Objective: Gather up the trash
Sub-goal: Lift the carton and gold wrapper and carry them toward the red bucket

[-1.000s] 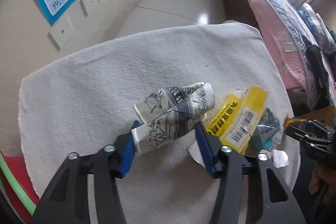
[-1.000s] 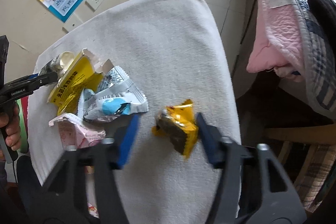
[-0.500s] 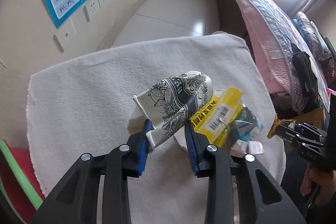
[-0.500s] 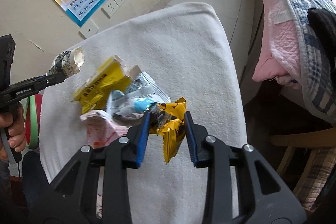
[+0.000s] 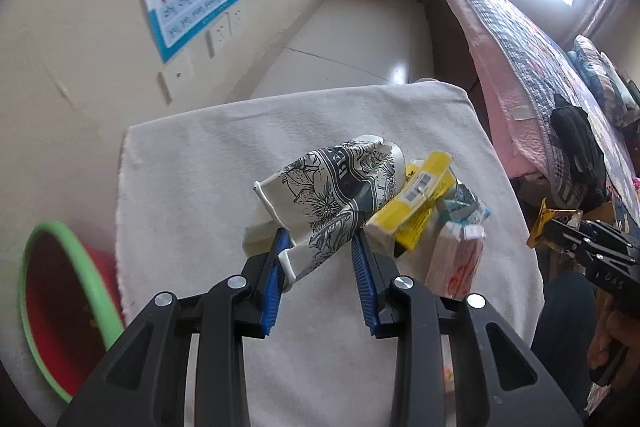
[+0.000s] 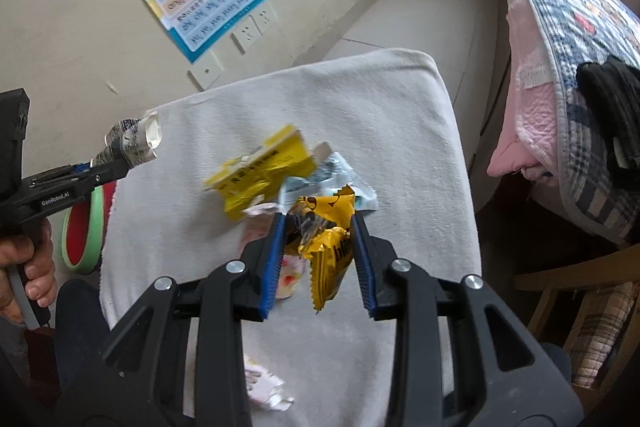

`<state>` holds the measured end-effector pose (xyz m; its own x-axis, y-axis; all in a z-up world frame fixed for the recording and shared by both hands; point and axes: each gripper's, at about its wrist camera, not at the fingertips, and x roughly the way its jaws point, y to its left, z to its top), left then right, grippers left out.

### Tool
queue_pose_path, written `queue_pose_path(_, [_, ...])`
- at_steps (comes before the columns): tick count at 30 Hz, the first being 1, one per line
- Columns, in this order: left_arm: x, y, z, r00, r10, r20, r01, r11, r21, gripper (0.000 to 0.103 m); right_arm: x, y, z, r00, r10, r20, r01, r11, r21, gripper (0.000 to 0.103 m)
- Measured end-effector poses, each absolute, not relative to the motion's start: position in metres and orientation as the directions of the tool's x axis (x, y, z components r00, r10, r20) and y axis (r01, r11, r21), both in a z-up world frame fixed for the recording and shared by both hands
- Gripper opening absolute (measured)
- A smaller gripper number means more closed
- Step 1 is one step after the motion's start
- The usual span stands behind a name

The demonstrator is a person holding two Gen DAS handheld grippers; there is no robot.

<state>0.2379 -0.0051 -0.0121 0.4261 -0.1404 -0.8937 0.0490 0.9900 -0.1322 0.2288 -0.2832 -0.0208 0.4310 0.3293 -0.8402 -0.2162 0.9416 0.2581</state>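
Observation:
My left gripper [image 5: 320, 247] is shut on a crushed white paper cup with black flower print [image 5: 332, 191] and holds it above the white towel-covered table [image 5: 192, 195]. The cup also shows in the right wrist view [image 6: 134, 143]. My right gripper [image 6: 318, 223] is shut on a crumpled yellow snack wrapper [image 6: 324, 235], lifted off the table. On the towel lie a yellow carton [image 6: 264, 175], a silver-blue wrapper [image 6: 336, 175] and a pink-white packet [image 5: 456, 263].
A red basin with a green rim [image 5: 60, 299] stands on the floor left of the table. A bed with a pink and plaid quilt [image 6: 568, 67] runs along the right. More paper scraps [image 6: 264, 387] lie near the table's front edge.
Both grippers closed on their items and lifted them: the left raised the paper cup off the towel, the right raised the yellow wrapper.

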Motion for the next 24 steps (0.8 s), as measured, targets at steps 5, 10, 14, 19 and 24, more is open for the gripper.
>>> queue_pose_path(5, [0.211, 0.011, -0.005, 0.447, -0.132, -0.885, 0.018, 0.99, -0.138, 0.03, 0.21, -0.264, -0.004, 0.447, 0.341, -0.827, -0.253, 0.935, 0.248, 0.032])
queue_pose_path(10, [0.182, 0.032, 0.001, 0.468, -0.114, -0.876, -0.022, 0.99, -0.141, 0.03, 0.197, -0.24, 0.01, 0.455, 0.358, -0.816, -0.303, 0.923, 0.236, 0.032])
queue_pose_path(14, [0.164, 0.051, 0.007, 0.486, -0.097, -0.869, -0.066, 0.987, -0.147, 0.03, 0.193, -0.216, 0.021, 0.457, 0.374, -0.807, -0.346, 0.911, 0.227, 0.032])
queue_pose_path(19, [0.146, 0.079, 0.016, 0.513, -0.072, -0.856, -0.118, 0.981, -0.153, 0.03, 0.19, -0.182, 0.039, 0.463, 0.401, -0.791, -0.408, 0.888, 0.212, 0.032])
queue_pose_path(24, [0.133, 0.104, 0.025, 0.535, -0.047, -0.844, -0.164, 0.974, -0.158, 0.03, 0.189, -0.151, 0.052, 0.463, 0.426, -0.777, -0.455, 0.867, 0.204, 0.032])
